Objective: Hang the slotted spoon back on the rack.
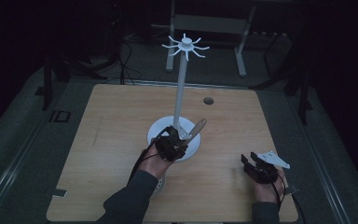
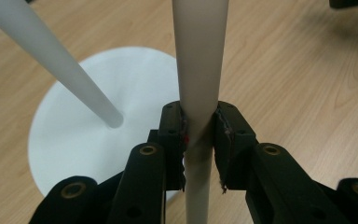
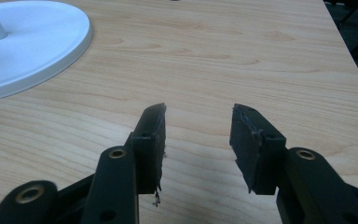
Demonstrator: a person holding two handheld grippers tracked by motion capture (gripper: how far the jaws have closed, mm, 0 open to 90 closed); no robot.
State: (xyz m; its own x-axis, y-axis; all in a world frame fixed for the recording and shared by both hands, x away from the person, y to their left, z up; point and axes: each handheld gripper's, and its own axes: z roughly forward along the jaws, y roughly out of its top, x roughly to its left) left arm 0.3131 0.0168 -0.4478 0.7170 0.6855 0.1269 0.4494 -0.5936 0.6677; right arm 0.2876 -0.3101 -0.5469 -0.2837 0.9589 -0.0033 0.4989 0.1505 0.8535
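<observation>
progress looks early to middling: left gripper [image 2: 199, 140] has its jaws clamped tight on a pale wooden handle [image 2: 198, 70], some long utensil held just over the near right edge of the stand's round base [image 1: 161, 127], at the middle of the table. hanging it on the stand [image 1: 182, 79] is my guess for what's left, since the hooks [image 1: 185, 45] at the top of the pole carry nothing, and the lift up there is not yet done. in the dim high view the utensil's far end is hard to read, possibly a spoon or spatula. right gripper [image 3: 196, 140] sits low at the near right of the table [image 3: 242, 51], jaws spread wide, holding nothing. the handle is smooth, round and tapering; the stand is matte white plastic or painted metal, a flat disc, a slim pole, curled prongs radiating from a hub. the tabletop is light wood-grain laminate, and the jaw pads are black and frayed at the edges.
</observation>
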